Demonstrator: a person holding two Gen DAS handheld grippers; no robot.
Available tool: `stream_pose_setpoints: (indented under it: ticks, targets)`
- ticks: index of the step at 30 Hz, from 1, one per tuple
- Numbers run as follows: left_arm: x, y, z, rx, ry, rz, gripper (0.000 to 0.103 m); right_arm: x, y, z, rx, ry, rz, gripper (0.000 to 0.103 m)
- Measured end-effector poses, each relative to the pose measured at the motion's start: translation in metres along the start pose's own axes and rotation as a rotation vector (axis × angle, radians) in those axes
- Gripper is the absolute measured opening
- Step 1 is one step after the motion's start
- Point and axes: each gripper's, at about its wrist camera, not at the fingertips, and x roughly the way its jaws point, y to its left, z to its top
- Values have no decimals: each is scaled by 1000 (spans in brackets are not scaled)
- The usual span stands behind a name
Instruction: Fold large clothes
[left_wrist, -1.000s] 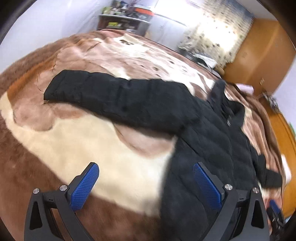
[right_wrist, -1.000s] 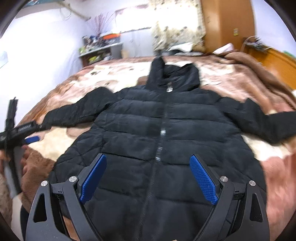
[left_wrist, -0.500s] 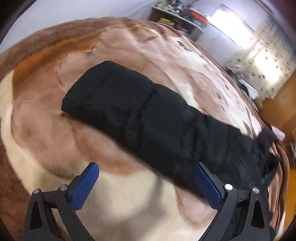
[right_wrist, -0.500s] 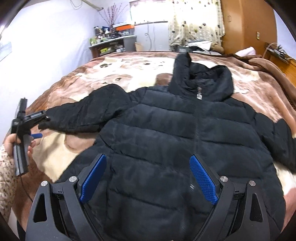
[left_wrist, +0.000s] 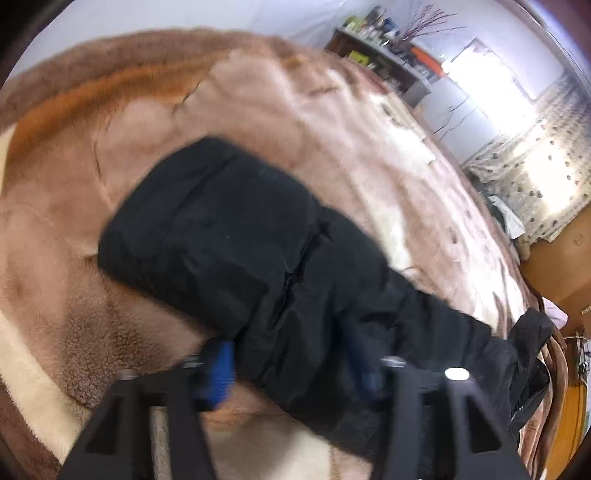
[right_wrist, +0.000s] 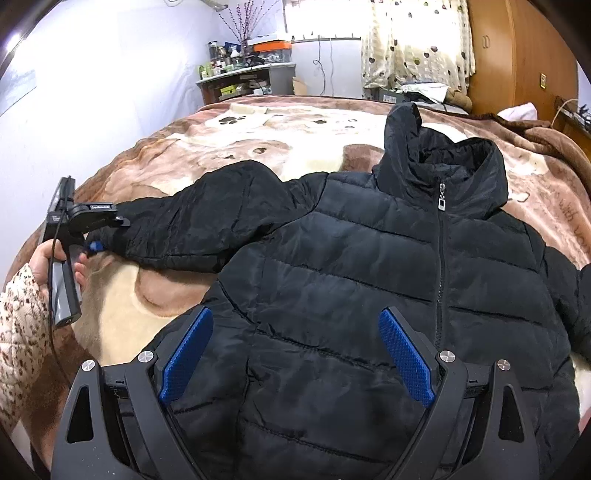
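Observation:
A black hooded puffer jacket (right_wrist: 369, 266) lies zipped and face up on the bed, its sleeves spread out. In the left wrist view its sleeve (left_wrist: 229, 236) runs from the cuff at the middle left down to the right. My left gripper (left_wrist: 291, 369) is blurred and its jaws are closing on that sleeve, whose padding fills the gap between the blue pads (left_wrist: 221, 369). From the right wrist view, a hand holds the left gripper (right_wrist: 92, 236) at the sleeve's cuff end. My right gripper (right_wrist: 295, 354) hangs open over the jacket's lower front, with nothing gripped.
A brown and cream plush blanket (right_wrist: 258, 147) covers the bed. A cluttered shelf (right_wrist: 243, 77) stands by the far wall, beside a curtained window (right_wrist: 413, 40). A wooden wardrobe (right_wrist: 517, 55) is at the far right. A patterned sleeve (right_wrist: 18, 332) is at the left edge.
My left gripper moved down onto the sleeve and its jaws narrowed from wide open around it. My right gripper drifted towards the jacket's left side and stayed open.

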Motion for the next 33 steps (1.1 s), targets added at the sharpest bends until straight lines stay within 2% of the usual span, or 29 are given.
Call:
stream_pose_setpoints:
  ticks: [1,4,9,12,18,20,23,27,30,33]
  targets:
    - [-4,-6,0,22,-16,-13,29,0,-1,0,2,-3,-1,92]
    - [-17,-23,-3,79,-61,-9,19,-6,-6,0,20,-17,-11,92]
    - [-53,-61,-7,178,-141,-43,17,-21,-18,1,42,-38,-14,92]
    - [-82,-103,-19,328,-198,-70,17,-33,-27,3,49,-73,-31,91]
    - [-109,-175,-51,521,-205,-146,17,-50,-52,6,105,-113,-62,91]
    - [-115,-200,-68,595,-212,-146,17,-56,-63,6,130,-121,-79,91]
    - [-113,-243,-96,703,-163,-187,17,-62,-78,3,159,-135,-98,91]
    - [-101,-290,-142,794,-79,-191,17,-73,-102,-3,206,-151,-131,91]
    - [-84,-313,-172,839,-11,-195,17,-77,-120,-9,241,-150,-158,91]
    - [-60,-321,-193,870,45,-190,19,-79,-139,-16,276,-144,-180,91]
